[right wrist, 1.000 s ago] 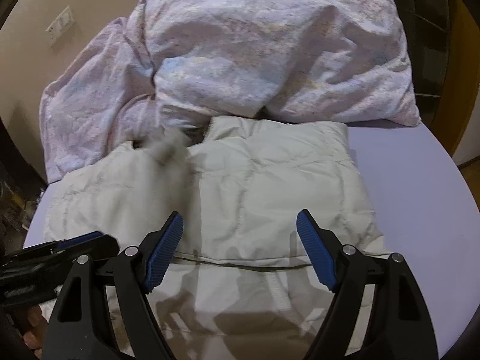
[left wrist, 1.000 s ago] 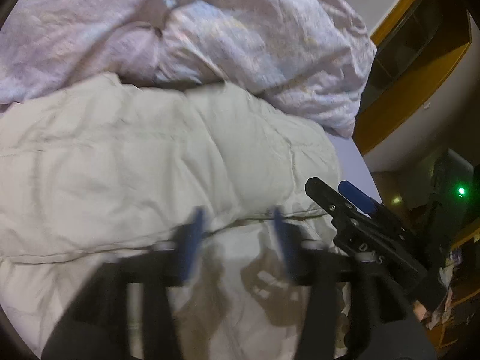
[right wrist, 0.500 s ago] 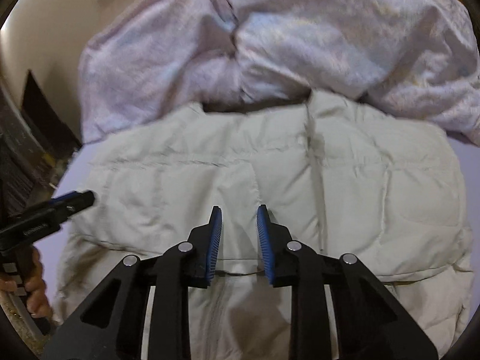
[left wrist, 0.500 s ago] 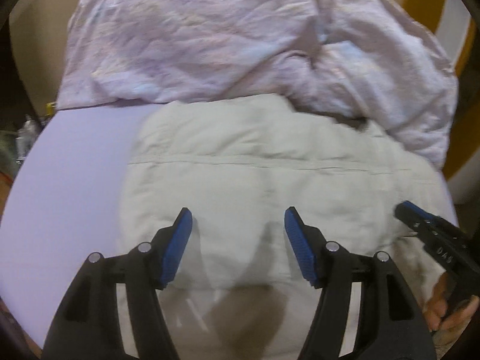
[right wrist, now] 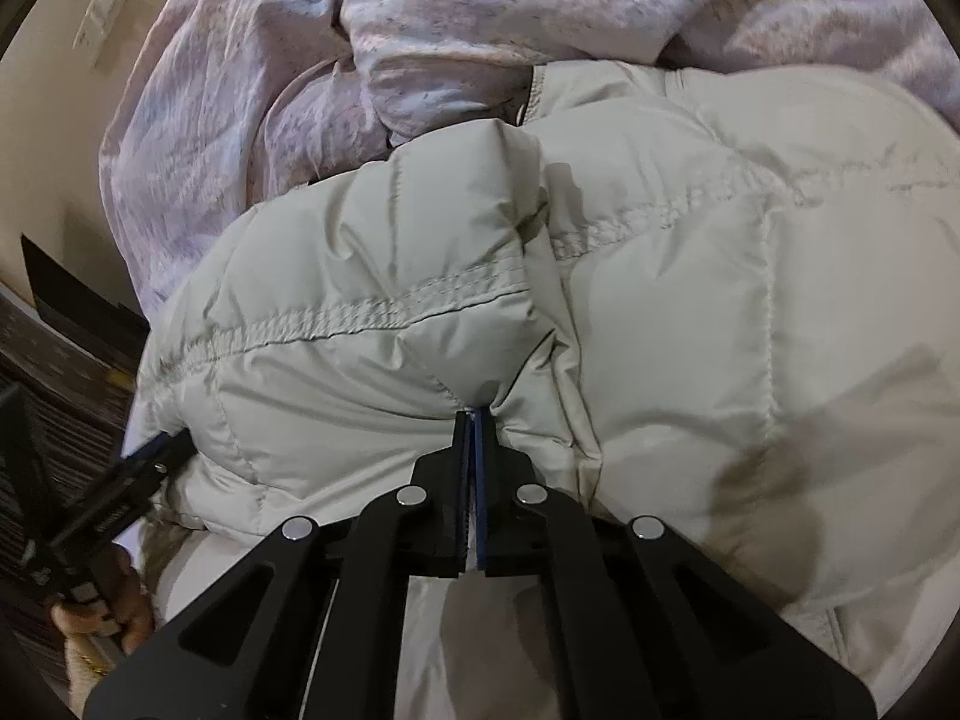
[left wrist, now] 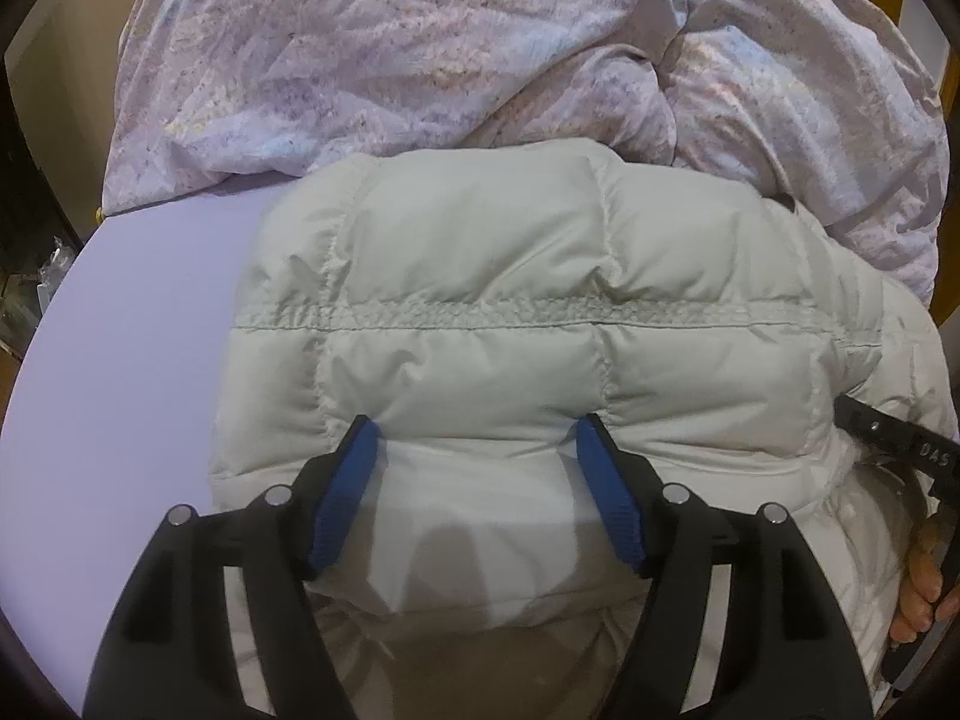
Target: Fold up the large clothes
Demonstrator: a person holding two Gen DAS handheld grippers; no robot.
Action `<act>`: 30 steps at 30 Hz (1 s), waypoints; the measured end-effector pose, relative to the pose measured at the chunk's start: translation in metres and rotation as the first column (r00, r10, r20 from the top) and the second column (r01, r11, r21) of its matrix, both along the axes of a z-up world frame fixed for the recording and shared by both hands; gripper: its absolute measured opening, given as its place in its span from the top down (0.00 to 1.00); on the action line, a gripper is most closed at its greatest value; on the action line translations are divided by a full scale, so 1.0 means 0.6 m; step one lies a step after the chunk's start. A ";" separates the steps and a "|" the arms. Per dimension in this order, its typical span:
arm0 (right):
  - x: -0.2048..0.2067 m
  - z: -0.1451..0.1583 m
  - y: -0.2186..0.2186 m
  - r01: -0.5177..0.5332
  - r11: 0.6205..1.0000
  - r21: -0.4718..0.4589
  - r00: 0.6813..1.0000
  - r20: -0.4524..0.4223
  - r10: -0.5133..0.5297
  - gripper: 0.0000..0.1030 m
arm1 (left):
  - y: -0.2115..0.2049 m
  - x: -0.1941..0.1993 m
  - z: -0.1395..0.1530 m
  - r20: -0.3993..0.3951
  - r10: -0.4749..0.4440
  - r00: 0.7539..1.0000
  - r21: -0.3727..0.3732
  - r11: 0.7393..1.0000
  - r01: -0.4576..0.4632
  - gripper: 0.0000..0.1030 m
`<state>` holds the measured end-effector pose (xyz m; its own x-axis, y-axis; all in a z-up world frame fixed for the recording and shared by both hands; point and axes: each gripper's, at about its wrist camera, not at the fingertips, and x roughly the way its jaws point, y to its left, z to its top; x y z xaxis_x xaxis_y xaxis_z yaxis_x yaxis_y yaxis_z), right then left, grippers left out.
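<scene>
Right gripper (right wrist: 474, 420), frame bottom: clamped on a pinch of the cream puffer jacket (right wrist: 690, 300). Left gripper (left wrist: 477, 438): spread wide, pressed against the jacket's near folded edge. Jacket lies mid-frame, 1 fold apparent; further folds remain. Duvet (left wrist: 480, 48) behind, top.

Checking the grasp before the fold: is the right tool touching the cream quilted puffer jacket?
Touching. The right wrist view shows the right tool shut, pinching a bunched fold of the cream quilted puffer jacket.
</scene>
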<state>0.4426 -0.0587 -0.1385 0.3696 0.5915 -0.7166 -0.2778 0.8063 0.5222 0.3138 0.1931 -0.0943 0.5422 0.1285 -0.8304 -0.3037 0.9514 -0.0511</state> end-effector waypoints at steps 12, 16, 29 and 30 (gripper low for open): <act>-0.046 0.060 -0.045 -0.036 0.999 0.021 0.999 -0.031 0.036 0.33 | 0.004 -0.085 0.041 0.039 -0.045 0.998 -0.037 0.998 0.046 0.27; -0.126 0.125 -0.116 0.020 0.997 -0.069 0.995 0.100 -0.013 0.08 | 0.025 -0.172 0.067 0.072 -0.072 0.995 -0.054 0.996 0.076 0.21; -0.271 0.040 -0.417 0.179 0.980 -0.086 0.977 -0.105 -0.187 0.08 | 0.083 -0.397 0.027 0.016 -0.078 0.997 -0.192 0.978 0.080 0.20; -0.280 0.032 -0.427 0.180 0.981 -0.076 0.975 -0.118 -0.188 0.08 | 0.085 -0.406 0.017 0.011 -0.081 0.997 -0.224 0.971 0.082 0.20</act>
<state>0.2747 -0.3149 -0.1191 0.3738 0.4726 -0.7981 -0.0583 0.8707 0.4883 0.0703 0.2441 -0.0841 0.5444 -0.1058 -0.8321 -0.2254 0.9371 -0.2666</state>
